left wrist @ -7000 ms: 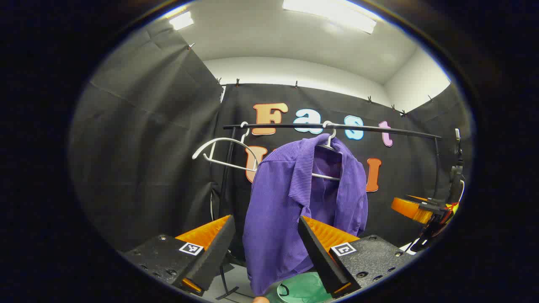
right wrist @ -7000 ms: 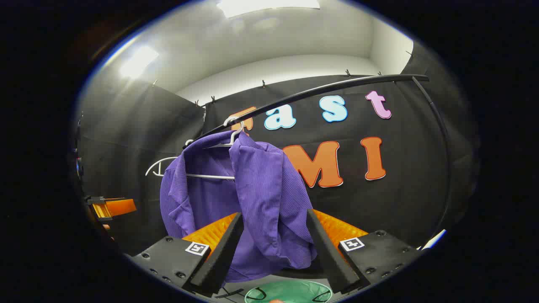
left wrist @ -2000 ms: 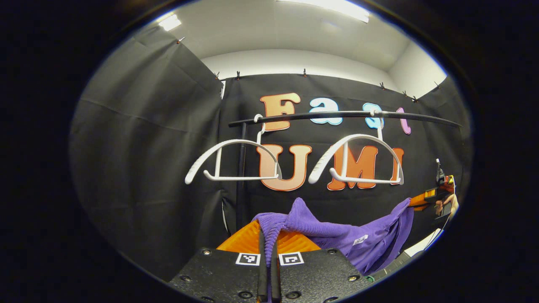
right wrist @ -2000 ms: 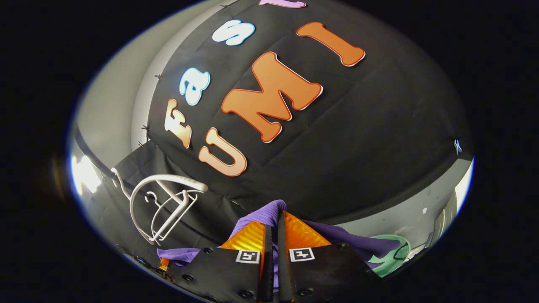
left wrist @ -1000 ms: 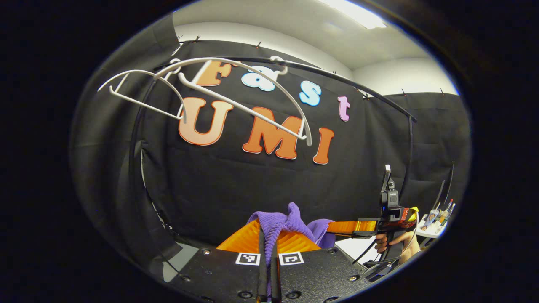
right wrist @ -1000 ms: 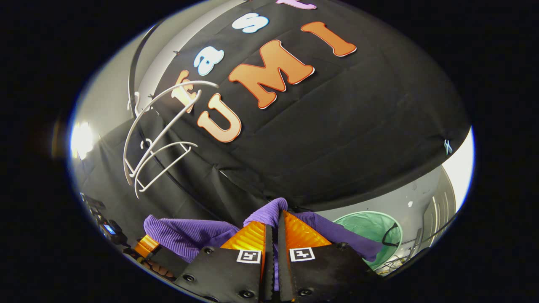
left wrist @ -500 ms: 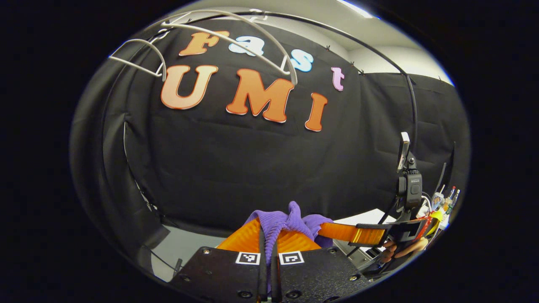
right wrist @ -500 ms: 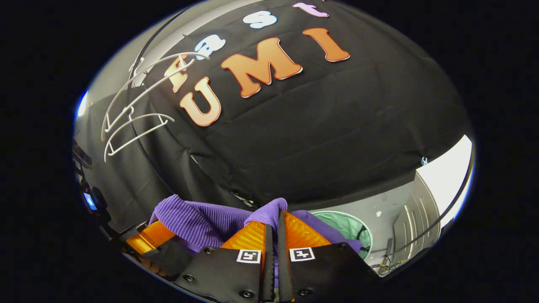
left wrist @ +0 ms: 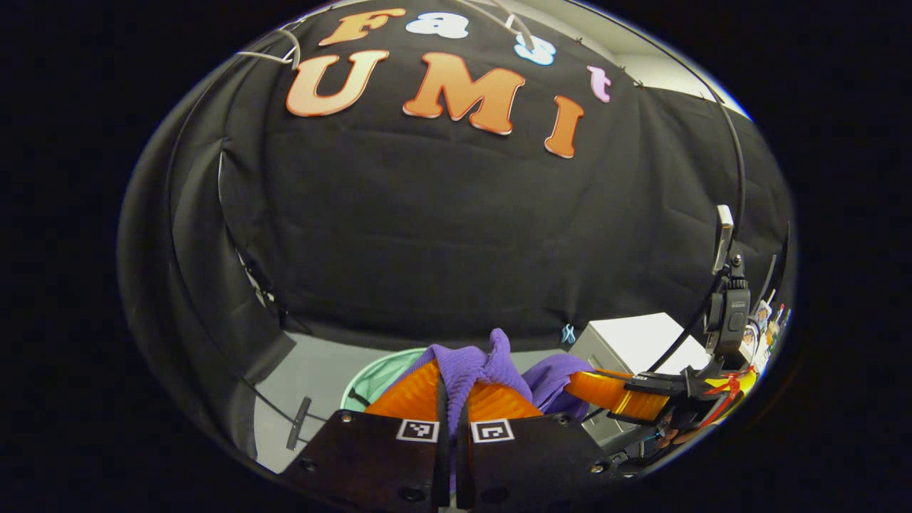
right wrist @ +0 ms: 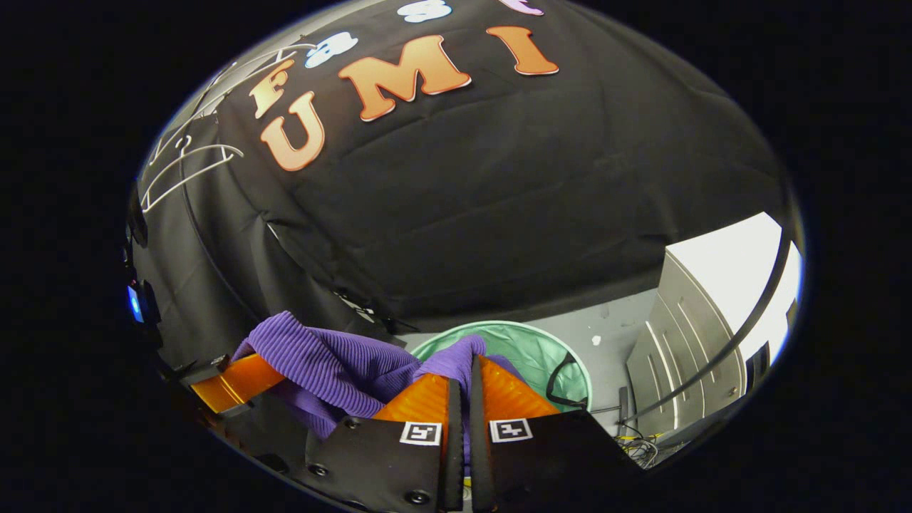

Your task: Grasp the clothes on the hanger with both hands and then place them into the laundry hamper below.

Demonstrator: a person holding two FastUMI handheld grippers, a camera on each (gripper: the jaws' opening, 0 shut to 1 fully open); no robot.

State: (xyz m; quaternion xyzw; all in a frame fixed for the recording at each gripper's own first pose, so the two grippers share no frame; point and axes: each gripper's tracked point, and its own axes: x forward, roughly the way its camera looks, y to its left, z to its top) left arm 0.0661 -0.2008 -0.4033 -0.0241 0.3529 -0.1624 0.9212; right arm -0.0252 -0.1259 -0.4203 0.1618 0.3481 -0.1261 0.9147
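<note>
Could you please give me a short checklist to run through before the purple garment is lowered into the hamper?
1. Left gripper shut on the purple garment: ok, fabric bulges out between its fingers.
2. Right gripper shut on the garment: ok, cloth is pinched between both fingers.
3. Garment clear of the hangers: ok, they hang bare by the wall.
4. Green hamper mouth open: ok, its rim and inside are visible beyond the right gripper.
5. Garment centred over the hamper: cannot tell.
6. Loose fabric hanging outside the rim: cannot tell, the lower part is hidden.
</note>
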